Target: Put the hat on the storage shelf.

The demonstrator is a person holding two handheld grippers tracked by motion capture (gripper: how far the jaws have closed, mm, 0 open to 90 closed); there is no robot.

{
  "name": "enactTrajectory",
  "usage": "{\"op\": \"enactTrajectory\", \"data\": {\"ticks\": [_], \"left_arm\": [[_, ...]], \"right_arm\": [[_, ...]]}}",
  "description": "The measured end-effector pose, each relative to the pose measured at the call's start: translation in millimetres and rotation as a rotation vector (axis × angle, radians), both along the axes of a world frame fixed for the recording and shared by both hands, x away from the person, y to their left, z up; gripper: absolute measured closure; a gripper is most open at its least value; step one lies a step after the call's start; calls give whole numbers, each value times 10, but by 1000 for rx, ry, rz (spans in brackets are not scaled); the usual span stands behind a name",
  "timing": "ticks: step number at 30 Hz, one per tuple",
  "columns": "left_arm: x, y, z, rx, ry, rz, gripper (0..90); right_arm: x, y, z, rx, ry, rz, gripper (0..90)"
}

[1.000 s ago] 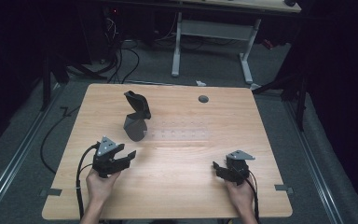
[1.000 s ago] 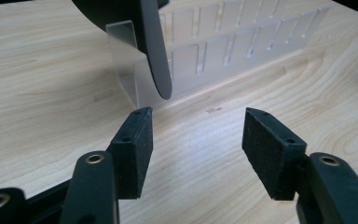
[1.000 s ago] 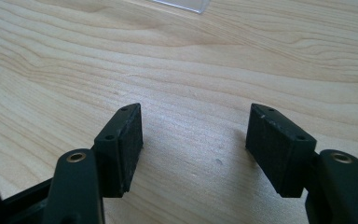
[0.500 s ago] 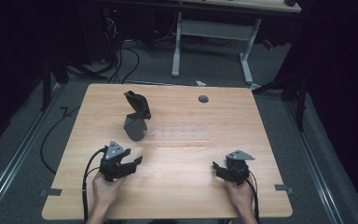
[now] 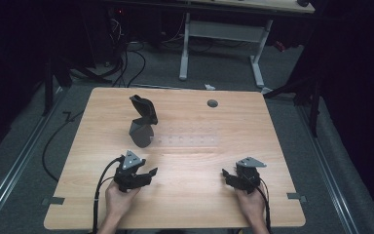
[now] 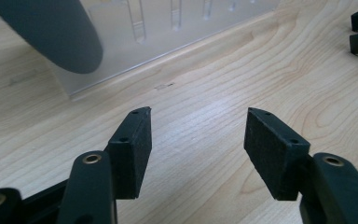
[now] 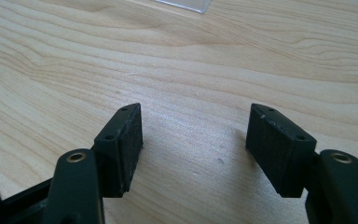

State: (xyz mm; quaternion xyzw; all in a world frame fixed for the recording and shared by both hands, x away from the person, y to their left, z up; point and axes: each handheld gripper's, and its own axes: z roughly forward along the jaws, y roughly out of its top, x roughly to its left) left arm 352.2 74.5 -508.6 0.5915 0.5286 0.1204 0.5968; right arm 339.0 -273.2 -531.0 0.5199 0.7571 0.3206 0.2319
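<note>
Shifted since a second ago: left gripper (image 5: 148, 173), nearer the worktop's (image 5: 195, 146) front edge. Dark scoop (image 5: 142, 122) and clear rack (image 5: 187, 140) at worktop's middle. Right gripper (image 5: 229, 175) near front-right. Fingers (image 6: 130, 149) apart on both, clamping nothing.

We see the dark grey scoop-shaped object (image 5: 142, 124) on the left end of the clear plastic rack with slots (image 5: 190, 140), mid light wooden table (image 5: 185, 204). Left gripper (image 5: 148, 174) sits before it, right gripper (image 5: 228, 175) well apart to its right, near front edge.
</note>
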Motion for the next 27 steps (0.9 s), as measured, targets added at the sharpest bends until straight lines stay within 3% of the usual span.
{"op": "enactTrajectory", "data": {"ticks": [10,27], "left_arm": [[4,-141,-150,45,26,-19,424],[67,-185,-306,102,35,14,427]], "right_arm": [[0,0,0,0,0,1,365],[0,0,0,0,0,0,365]]}}
